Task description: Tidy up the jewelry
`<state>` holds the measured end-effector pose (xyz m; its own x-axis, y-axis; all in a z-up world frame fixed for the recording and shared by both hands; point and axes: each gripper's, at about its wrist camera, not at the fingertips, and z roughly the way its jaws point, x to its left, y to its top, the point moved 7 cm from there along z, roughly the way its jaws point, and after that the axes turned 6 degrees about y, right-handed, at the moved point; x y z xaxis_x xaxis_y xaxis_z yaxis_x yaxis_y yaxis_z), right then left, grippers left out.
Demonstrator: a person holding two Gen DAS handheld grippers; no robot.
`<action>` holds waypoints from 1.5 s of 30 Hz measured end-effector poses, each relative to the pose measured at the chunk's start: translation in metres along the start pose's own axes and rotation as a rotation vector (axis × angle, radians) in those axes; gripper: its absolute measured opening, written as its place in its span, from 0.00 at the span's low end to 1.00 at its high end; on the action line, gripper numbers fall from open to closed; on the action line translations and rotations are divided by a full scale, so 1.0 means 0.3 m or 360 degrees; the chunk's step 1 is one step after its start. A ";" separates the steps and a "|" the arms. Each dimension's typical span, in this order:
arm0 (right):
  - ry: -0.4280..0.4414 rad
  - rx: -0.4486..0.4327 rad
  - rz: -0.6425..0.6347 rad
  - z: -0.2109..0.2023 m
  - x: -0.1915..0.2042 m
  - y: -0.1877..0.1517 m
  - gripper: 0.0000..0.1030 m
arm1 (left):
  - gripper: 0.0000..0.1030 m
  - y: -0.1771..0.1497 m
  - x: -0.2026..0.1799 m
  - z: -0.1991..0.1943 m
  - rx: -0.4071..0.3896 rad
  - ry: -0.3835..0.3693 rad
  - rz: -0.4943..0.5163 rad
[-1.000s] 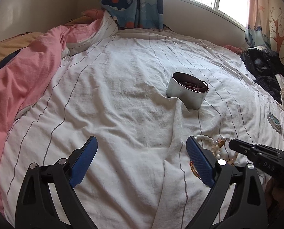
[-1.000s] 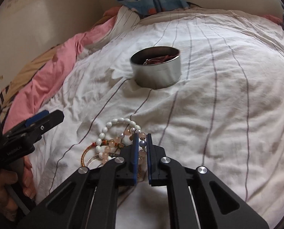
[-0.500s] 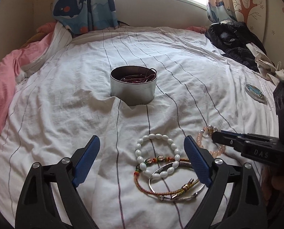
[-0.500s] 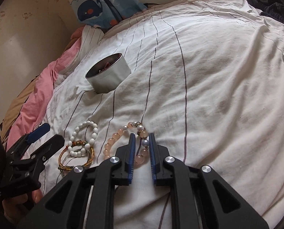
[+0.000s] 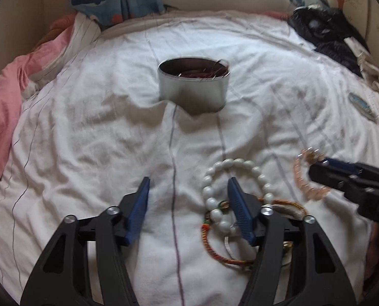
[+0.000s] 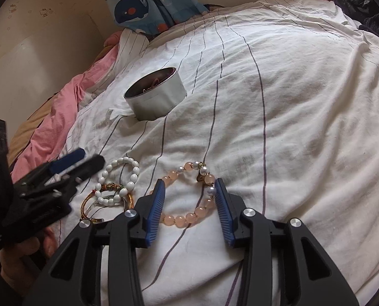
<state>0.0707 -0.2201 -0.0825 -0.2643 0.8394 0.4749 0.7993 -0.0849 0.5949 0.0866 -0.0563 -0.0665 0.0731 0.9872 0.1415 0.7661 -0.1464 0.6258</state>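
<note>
Left gripper (image 5: 188, 193) apart, just closing, over white bead bracelet (image 5: 236, 178); right gripper (image 6: 189, 199) apart, just opening, astride pink bead bracelet (image 6: 189, 216); tin (image 6: 158, 99) at eleven o'clock

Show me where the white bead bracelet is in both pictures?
Left wrist view: white bead bracelet at lower middle, around the left gripper's right finger tip.
Right wrist view: white bead bracelet at lower left, beside the pink bead bracelet.
Shared landmark: the round metal tin lies beyond it.
</note>
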 end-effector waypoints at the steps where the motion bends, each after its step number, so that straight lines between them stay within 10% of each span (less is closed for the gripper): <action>1: 0.0002 0.0000 0.0000 0.000 0.001 0.000 0.39 | 0.49 0.003 0.021 -0.005 -0.0013 0.0060 -0.0002; 4: 0.0005 -0.0001 0.0001 -0.001 0.001 -0.001 0.39 | 0.45 0.005 0.109 -0.019 -0.0037 0.0219 -0.0053; 12: -0.0018 0.0041 -0.0093 0.022 0.038 -0.006 0.55 | 0.19 -0.019 0.131 -0.006 0.0019 0.0001 -0.0151; 15: -0.0053 0.0068 -0.0126 0.035 0.039 -0.008 0.42 | 0.08 -0.018 0.134 -0.008 0.0008 0.0018 -0.0138; 18: -0.0023 0.0065 -0.0102 0.032 0.031 -0.011 0.09 | 0.07 -0.023 0.185 -0.024 -0.0011 0.0140 -0.0181; 28: -0.0008 0.0071 -0.0080 0.033 0.027 -0.014 0.23 | 0.07 -0.040 0.169 -0.002 0.0044 0.0048 -0.0182; 33: -0.0039 0.0052 -0.0081 0.026 0.021 -0.014 0.08 | 0.07 -0.036 0.162 -0.017 0.0005 0.0013 -0.0216; 45: -0.0048 0.0045 -0.0083 0.022 0.021 -0.016 0.08 | 0.07 -0.034 0.138 -0.016 -0.0004 0.0045 -0.0174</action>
<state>0.0689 -0.2109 -0.0866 -0.2896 0.8583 0.4237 0.8002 -0.0258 0.5992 0.0787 -0.0141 -0.0634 -0.0293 0.9952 0.0939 0.7669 -0.0378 0.6407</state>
